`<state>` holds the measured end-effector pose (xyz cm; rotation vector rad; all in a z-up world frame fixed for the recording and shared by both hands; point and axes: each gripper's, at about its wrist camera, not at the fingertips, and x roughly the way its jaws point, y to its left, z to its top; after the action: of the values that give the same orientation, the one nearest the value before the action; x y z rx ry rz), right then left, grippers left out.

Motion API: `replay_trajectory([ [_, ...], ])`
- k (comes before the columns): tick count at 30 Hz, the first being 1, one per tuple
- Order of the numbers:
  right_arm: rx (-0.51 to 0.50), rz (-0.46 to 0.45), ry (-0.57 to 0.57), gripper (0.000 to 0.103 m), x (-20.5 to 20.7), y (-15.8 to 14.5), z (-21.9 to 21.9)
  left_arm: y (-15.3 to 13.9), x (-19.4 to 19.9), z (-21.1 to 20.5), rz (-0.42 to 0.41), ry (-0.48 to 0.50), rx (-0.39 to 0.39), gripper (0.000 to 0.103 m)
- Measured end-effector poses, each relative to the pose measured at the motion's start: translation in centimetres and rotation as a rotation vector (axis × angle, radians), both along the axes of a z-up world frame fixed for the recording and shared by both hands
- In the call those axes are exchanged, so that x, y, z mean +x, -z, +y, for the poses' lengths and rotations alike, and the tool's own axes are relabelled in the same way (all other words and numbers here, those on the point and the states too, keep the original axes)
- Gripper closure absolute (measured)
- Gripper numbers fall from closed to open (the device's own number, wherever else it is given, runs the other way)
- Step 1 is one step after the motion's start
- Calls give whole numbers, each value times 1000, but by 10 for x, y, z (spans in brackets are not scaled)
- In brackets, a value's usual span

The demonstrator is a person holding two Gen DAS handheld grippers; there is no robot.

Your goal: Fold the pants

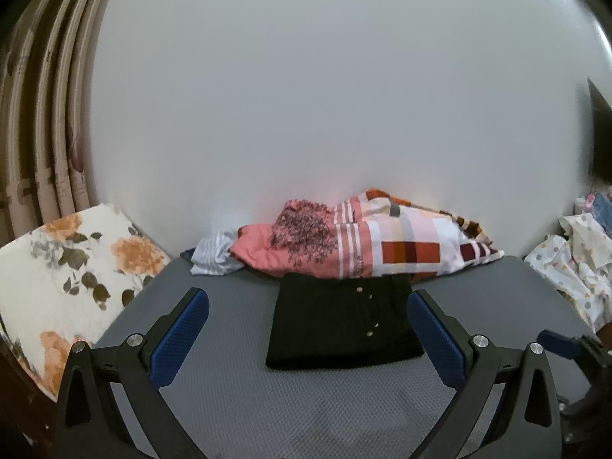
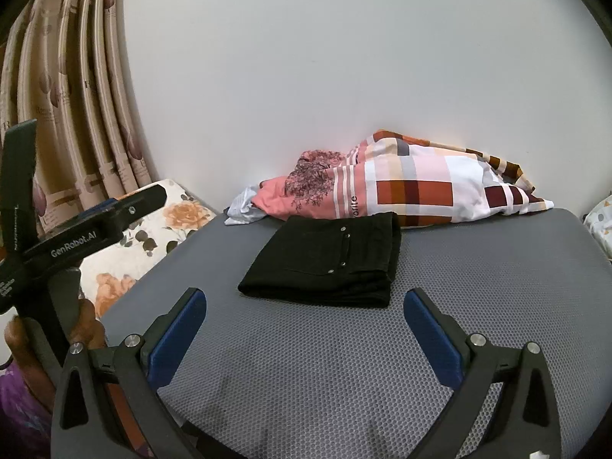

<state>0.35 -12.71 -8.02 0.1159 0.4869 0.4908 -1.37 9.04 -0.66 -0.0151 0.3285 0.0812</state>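
Pants (image 2: 325, 264): black, folded into a compact rectangle, lying flat on the grey textured surface (image 2: 478, 287); far edge touching the patterned bedding (image 2: 413, 187) piled against the white wall (image 2: 344, 57); left gripper (image 1: 308, 332): jaws wide apart, empty, just short of the pants; right gripper (image 2: 305, 329): jaws wide apart, empty, near the pants' front edge; floral cushion (image 1: 76, 267) at left.

Grey mesh surface (image 2: 478, 287), checked and pink bedding (image 2: 413, 187) against white wall (image 2: 344, 57), floral cushion (image 1: 76, 267), patterned curtain (image 2: 76, 95)
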Motion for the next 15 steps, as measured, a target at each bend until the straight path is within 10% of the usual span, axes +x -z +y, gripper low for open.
replay_trajectory([
  [15,3,11,1,0,-1,-3,-3,-2,-1,-15,37,63,6,0],
])
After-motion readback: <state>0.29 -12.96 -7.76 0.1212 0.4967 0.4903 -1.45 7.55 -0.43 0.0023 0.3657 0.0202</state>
